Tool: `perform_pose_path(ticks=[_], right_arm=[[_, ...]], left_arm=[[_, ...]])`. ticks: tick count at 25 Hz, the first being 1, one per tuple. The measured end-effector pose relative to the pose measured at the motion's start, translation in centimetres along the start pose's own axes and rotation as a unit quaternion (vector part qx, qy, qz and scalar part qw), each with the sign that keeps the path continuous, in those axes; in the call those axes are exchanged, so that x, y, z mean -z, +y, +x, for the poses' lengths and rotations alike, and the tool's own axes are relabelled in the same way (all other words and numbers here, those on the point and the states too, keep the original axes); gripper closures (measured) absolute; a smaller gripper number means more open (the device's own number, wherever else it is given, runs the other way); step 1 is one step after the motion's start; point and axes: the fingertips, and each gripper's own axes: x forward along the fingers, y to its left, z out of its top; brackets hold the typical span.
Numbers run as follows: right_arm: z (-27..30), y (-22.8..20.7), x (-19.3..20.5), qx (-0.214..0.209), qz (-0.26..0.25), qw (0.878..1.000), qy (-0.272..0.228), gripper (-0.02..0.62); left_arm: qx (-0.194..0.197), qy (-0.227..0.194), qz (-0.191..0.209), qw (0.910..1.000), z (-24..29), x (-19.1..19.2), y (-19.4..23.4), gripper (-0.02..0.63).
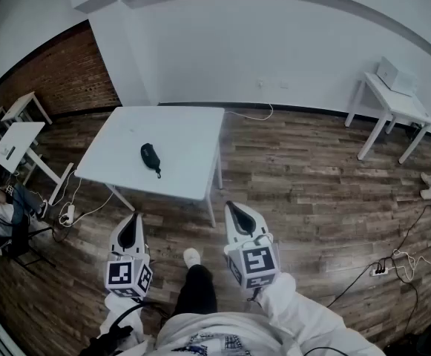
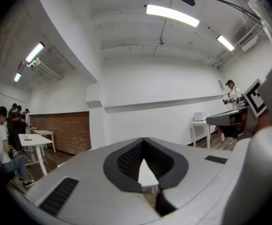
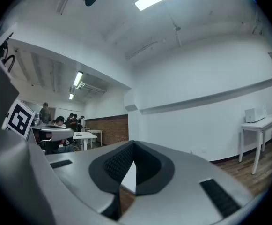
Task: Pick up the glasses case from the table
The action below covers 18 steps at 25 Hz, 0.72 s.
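The black glasses case (image 1: 150,158) lies near the middle of the white table (image 1: 185,176), a thin strap trailing toward its front edge. Both grippers hover over the wood floor short of the table's front edge, well apart from the case. My left gripper (image 1: 133,218) is below and slightly left of the case, and its jaws meet at the tips with nothing held. My right gripper (image 1: 231,206) is off the table's front right corner, its jaws also together and empty. In the left gripper view (image 2: 143,139) and the right gripper view (image 3: 133,143) only a white sliver of table shows between the pads.
A second white table (image 1: 393,102) carrying a white box (image 1: 395,74) stands at the back right. White desks (image 1: 15,143) and a seated person (image 1: 7,206) are at the left. Cables and a power strip (image 1: 378,271) lie on the floor. My own shoe (image 1: 191,256) is between the grippers.
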Motion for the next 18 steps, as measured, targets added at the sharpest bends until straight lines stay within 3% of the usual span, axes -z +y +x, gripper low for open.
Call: perform_pose_path(ticks=[10, 13, 18], right_arm=[[28.8, 0.7, -0.5, -0.004, 0.004, 1.000, 0.023, 0.588], [34.0, 1.6, -0.6, -0.017, 0.007, 0.999, 0.036, 0.588], [39.0, 0.6, 0.4, -0.027, 0.017, 0.998, 0.056, 0.588]], left_arm=[[0.016, 0.018, 0.020, 0.9995, 23.0, 0.2, 15.9, 0.584], [0.014, 0.034, 0.011, 0.9993, 27.2, 0.3, 19.0, 0.584], [0.018, 0.071, -0.010, 0.9972, 31.0, 3.1, 19.8, 0.584]])
